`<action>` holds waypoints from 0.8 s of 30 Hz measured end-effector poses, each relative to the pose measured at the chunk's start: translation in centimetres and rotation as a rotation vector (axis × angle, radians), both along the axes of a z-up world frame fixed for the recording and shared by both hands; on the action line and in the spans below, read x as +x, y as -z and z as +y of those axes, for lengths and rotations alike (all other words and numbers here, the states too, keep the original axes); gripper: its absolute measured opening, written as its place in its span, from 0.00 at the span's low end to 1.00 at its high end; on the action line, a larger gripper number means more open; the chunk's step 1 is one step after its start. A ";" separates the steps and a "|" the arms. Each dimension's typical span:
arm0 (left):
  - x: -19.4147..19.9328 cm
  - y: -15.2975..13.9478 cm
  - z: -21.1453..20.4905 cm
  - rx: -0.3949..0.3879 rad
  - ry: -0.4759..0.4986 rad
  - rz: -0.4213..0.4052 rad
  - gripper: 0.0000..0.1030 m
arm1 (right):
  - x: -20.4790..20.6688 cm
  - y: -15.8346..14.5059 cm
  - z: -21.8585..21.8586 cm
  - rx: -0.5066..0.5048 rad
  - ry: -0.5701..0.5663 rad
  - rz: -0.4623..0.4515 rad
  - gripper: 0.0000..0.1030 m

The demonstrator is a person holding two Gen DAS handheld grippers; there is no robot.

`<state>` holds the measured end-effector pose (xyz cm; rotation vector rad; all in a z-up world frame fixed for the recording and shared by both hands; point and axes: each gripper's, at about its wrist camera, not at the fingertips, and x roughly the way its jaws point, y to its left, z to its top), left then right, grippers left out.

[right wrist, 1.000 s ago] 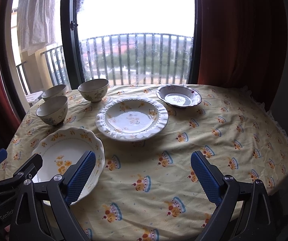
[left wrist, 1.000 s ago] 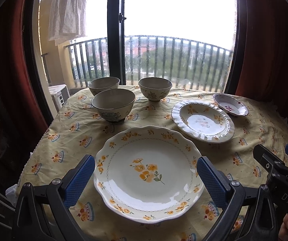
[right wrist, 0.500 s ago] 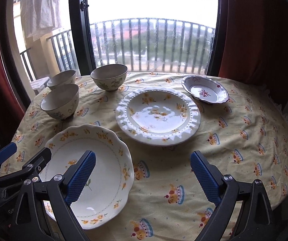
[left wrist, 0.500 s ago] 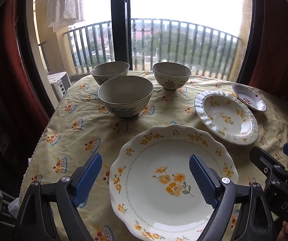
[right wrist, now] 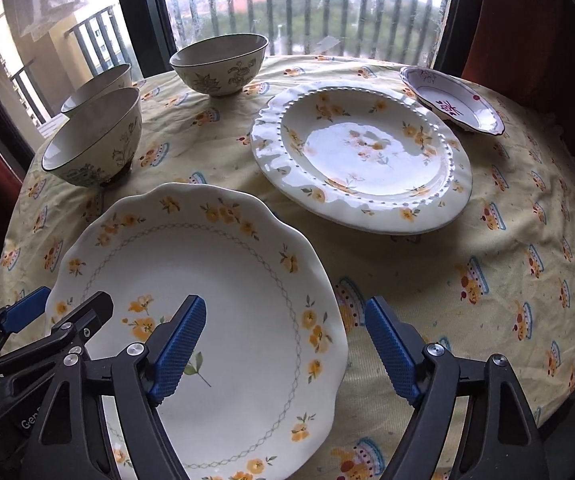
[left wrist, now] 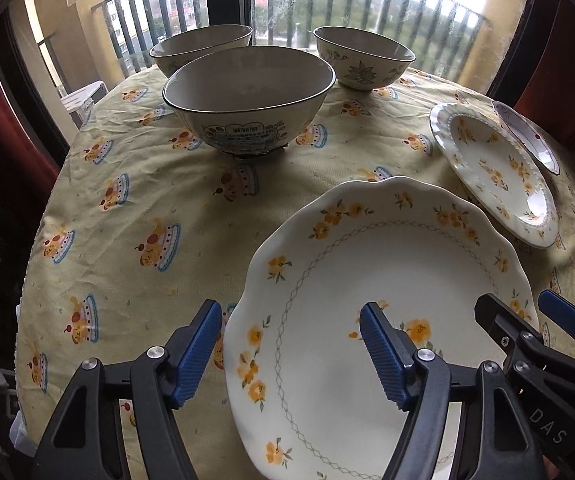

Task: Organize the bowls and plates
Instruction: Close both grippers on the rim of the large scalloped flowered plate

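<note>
Left wrist view: left gripper (left wrist: pixel 289 354) spread wide, holding nothing, straddling the left rim of the big scalloped plate (left wrist: pixel 391 280). Left pad is outside the rim over the tablecloth (left wrist: pixel 127 240), right pad is over the plate well. Whether either pad touches the plate, can't tell.

Bowls sit at the far left of the table: near bowl (left wrist: pixel 249 98) straight ahead of the left gripper, a second bowl (left wrist: pixel 201 48) behind it, a third bowl (left wrist: pixel 363 58) off to the right. All upright, none nested.

Right wrist view: right gripper (right wrist: pixel 287 346) also spread, empty, straddling the same plate's right rim. Left pad over the well, right pad outside over cloth. So both claws bracket one plate from opposite sides; it lies flat, just ahead and below.

Further right: beaded-rim plate (right wrist: pixel 361 156), well apart from the bowls, nearer the right gripper. Small red-patterned dish (right wrist: pixel 453 98) beyond it at the far right edge.

Judgement: nothing stacked yet. Coming move hinges on rim alignment, each gripper needing one pad under and one over the rim.
</note>
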<state>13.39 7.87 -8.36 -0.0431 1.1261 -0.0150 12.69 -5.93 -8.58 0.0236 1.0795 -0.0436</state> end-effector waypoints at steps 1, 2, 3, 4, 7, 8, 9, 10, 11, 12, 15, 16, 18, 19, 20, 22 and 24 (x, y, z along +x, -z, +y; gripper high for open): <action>0.3 0.3 -0.1 0.002 0.009 0.012 0.68 | 0.2 0.3 0.1 -0.003 0.005 0.013 0.80; 0.4 0.6 -0.2 0.000 0.019 0.026 0.65 | 0.3 0.6 0.2 -0.007 0.011 0.025 0.80; 0.6 0.8 -0.2 0.001 0.026 0.045 0.64 | 0.5 0.8 0.2 -0.008 0.016 0.038 0.80; 0.8 0.9 -0.3 0.005 0.033 0.067 0.63 | 0.6 1.0 0.3 -0.009 0.021 0.050 0.80; 1.1 1.1 -0.3 0.008 0.048 0.088 0.61 | 0.8 1.6 0.4 -0.008 0.032 0.083 0.79; 1.3 1.2 -0.2 0.006 0.054 0.092 0.61 | 0.9 1.7 0.4 -0.008 0.037 0.091 0.79; 1.4 1.2 -0.2 0.006 0.059 0.095 0.61 | 1.0 1.8 0.4 -0.007 0.042 0.096 0.79; 1.6 1.2 -0.2 0.006 0.064 0.098 0.61 | 1.2 2.0 0.4 -0.008 0.046 0.103 0.79; 1.9 1.2 -0.2 0.006 0.068 0.101 0.62 | 1.3 2.2 0.3 -0.011 0.050 0.111 0.77; 2.0 1.2 -0.1 0.003 0.072 0.104 0.62 | 1.4 2.4 0.4 -0.011 0.052 0.125 0.76; 2.6 1.2 -0.1 0.001 0.081 0.111 0.62 | 1.6 2.7 0.4 -0.011 0.067 0.139 0.75; 2.6 1.1 -0.1 0.004 0.083 0.113 0.62 | 1.7 2.7 0.3 -0.009 0.070 0.143 0.75; 2.8 1.1 -0.2 0.009 0.084 0.118 0.62 | 1.8 2.7 0.3 -0.011 0.066 0.151 0.75; 2.8 1.1 -0.1 0.012 0.085 0.118 0.62 | 1.9 2.7 0.3 -0.010 0.065 0.157 0.74; 2.8 1.1 -0.1 0.013 0.083 0.116 0.62 | 2.0 2.7 0.3 -0.010 0.064 0.164 0.74; 2.8 1.0 -0.2 0.022 0.090 0.105 0.62 | 2.1 2.7 0.3 -0.010 0.061 0.171 0.74; 2.9 1.0 -0.6 0.033 0.085 0.101 0.62 | 2.2 2.6 0.2 -0.010 0.044 0.170 0.74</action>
